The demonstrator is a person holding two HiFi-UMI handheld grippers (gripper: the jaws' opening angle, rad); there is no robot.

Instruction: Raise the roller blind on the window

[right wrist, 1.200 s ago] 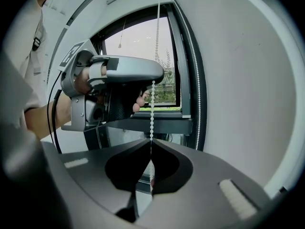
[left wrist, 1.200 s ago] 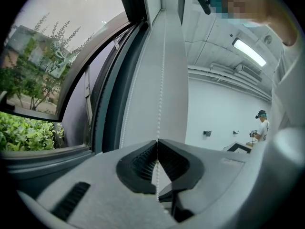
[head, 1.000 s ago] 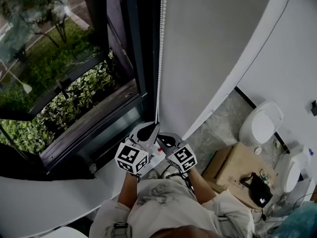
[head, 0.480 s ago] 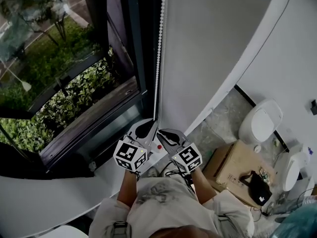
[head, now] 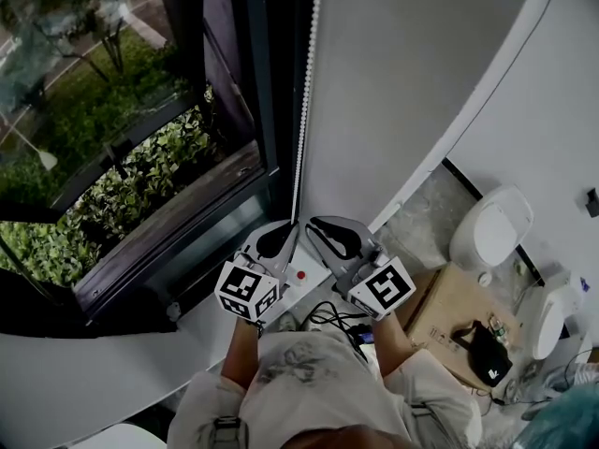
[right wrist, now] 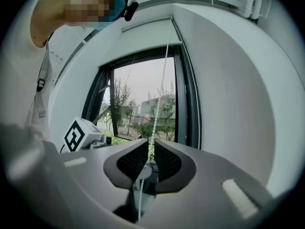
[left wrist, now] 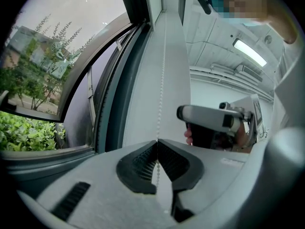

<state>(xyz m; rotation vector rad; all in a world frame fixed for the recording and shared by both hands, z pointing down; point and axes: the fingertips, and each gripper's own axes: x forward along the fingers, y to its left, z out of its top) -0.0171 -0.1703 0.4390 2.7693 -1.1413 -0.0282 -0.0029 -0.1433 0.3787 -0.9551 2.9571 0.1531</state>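
Left gripper view: the left hand-held gripper (left wrist: 157, 141) clamps the white beaded cord (left wrist: 161, 94), which hangs vertically beside the dark window frame (left wrist: 102, 104). The right hand-held gripper (right wrist: 150, 144), slightly higher, surrounds it with jaws apart.

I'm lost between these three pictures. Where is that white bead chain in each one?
Head view: the bead chain hangs down the upper centre to both tools.
Left gripper view: the chain is in the centre, ending pinched in the left tool.
Right gripper view: the chain is in the centre, passing through the right tool's gap.
Shared landmark: the dark window frame beside the chain.
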